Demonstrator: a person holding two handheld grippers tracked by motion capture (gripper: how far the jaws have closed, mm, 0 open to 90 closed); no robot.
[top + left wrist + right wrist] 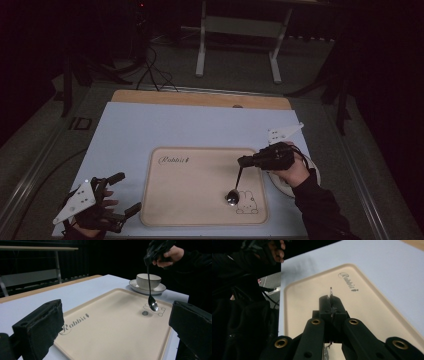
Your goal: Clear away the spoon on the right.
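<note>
Down at the near left corner of the tray, just off its edge, the left gripper sits low over the pale blue mat, jaws spread wide with nothing between them. From its own camera those two black jaws frame the whole tray, with the word Rabbit printed near its closer edge.

Moving in over the tray's near right corner: there's the spoon, hanging by its handle from the right gripper, jaws clamped tight on the handle's top end. The bowl of the spoon points down, right beside the little rabbit drawing. In the left gripper view the spoon hangs clear above the tray surface, its small dark shadow on the tray just under it, next to the drawing. The right gripper's own camera looks straight down its closed jaws, the thin metal handle pinched between them, the tray below.

Just past the tray's right edge, a white cup stands on its saucer on the mat, behind the hand.

Beyond the tray's far side, the mat ends at a wooden table edge.
</note>
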